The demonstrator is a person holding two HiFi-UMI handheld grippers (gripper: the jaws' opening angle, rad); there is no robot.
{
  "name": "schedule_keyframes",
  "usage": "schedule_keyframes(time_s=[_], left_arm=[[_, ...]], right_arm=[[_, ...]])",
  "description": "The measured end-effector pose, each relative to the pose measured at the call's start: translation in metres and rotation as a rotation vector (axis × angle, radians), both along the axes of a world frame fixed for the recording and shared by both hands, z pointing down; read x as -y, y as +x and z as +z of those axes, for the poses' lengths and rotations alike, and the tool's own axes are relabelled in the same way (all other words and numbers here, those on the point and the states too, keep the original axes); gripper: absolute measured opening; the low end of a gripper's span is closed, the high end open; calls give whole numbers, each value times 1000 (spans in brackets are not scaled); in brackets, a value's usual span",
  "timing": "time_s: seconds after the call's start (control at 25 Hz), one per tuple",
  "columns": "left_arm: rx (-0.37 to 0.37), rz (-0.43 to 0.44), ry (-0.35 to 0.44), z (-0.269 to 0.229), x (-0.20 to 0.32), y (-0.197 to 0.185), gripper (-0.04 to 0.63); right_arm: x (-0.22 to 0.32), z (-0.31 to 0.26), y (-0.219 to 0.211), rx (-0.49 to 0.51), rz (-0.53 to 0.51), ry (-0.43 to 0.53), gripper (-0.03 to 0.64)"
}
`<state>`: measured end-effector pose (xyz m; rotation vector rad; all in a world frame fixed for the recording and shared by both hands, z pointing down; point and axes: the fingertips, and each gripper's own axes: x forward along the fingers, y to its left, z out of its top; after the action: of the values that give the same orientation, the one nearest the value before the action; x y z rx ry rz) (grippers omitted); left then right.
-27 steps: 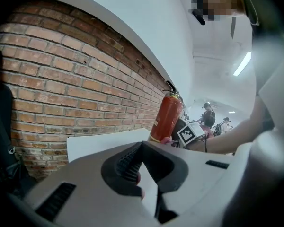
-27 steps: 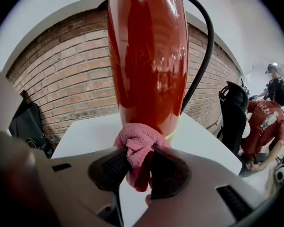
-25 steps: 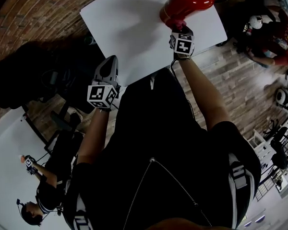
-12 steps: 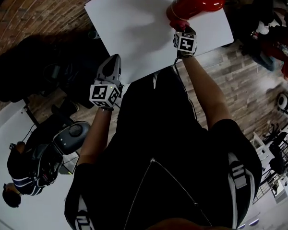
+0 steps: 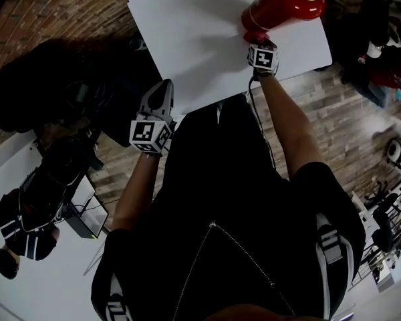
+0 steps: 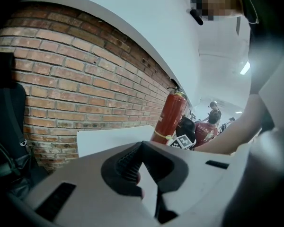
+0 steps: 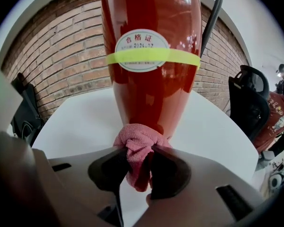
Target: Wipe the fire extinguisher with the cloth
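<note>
A red fire extinguisher (image 5: pixel 281 5) stands at the far right of the white table (image 5: pixel 187 39). My right gripper (image 5: pixel 259 45) is shut on a pink cloth (image 5: pixel 252 36) and presses it against the extinguisher's lower body. The right gripper view shows the bunched cloth (image 7: pixel 139 148) between the jaws of this gripper (image 7: pixel 137 162), just under the red cylinder (image 7: pixel 151 56) with its yellow band. My left gripper (image 5: pixel 162 89) hovers shut and holding nothing at the table's near left edge. In the left gripper view its tips (image 6: pixel 143 148) point toward the distant extinguisher (image 6: pixel 169 117).
Black chairs and bags (image 5: pixel 47 99) sit left of the table on the brick floor. A person with equipment (image 5: pixel 27 226) is at the lower left. Past the table's right side are a black office chair (image 7: pixel 248 103) and a person in red (image 7: pixel 279 110).
My right gripper keeps the cloth pressed on the extinguisher's base with barely any shift. The left gripper holds its place. The person at lower left has moved along.
</note>
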<state>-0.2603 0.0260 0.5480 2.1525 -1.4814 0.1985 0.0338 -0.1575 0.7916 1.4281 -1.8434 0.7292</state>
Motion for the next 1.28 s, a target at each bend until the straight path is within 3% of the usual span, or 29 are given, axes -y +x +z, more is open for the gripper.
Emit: schedule_keyframes(time_s=[0.44, 0.76, 1.04, 1.28], left_arm=[[-8, 19, 29, -8, -6, 4, 17], [-40, 63, 80, -18, 6, 22, 17], [-52, 94, 111, -27, 6, 34, 17], [-52, 106, 125, -34, 7, 36, 17]], right_arm=[[-11, -3, -3, 13, -32, -69, 118], [-32, -111, -38, 16, -180, 185, 118], [-35, -233, -61, 199, -103, 360, 118], [-16, -328, -69, 281, -78, 523, 118]])
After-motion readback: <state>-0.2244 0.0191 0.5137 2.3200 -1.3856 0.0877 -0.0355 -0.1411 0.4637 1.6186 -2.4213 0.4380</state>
